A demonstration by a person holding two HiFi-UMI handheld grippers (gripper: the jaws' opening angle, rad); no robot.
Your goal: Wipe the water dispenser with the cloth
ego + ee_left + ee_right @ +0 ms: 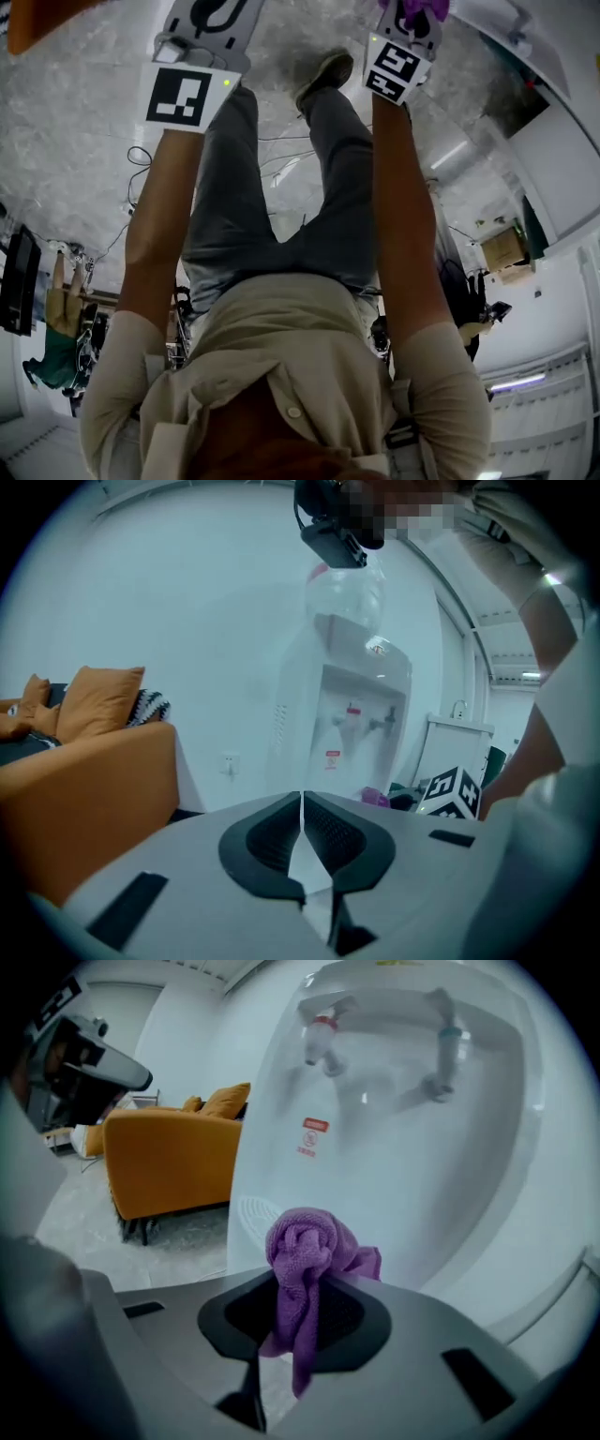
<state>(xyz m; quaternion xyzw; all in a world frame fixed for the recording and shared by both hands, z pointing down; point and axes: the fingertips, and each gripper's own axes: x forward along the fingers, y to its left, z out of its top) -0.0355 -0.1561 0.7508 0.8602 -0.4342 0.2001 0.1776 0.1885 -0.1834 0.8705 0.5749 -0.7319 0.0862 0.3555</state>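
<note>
Cloth (309, 1251), purple and bunched, is pinched between the jaws of the right gripper (298, 1302), close before the white front of the water dispenser (412, 1157). The left gripper (302, 836) points at the dispenser from farther back, its jaws pressed together on nothing. An orange sofa (89, 761) stands left of the dispenser.

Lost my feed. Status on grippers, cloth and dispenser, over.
Right gripper shut on purple cloth, up close to water dispenser front. Left gripper shut, empty, farther back. Nothing between cloth and dispenser.
</note>
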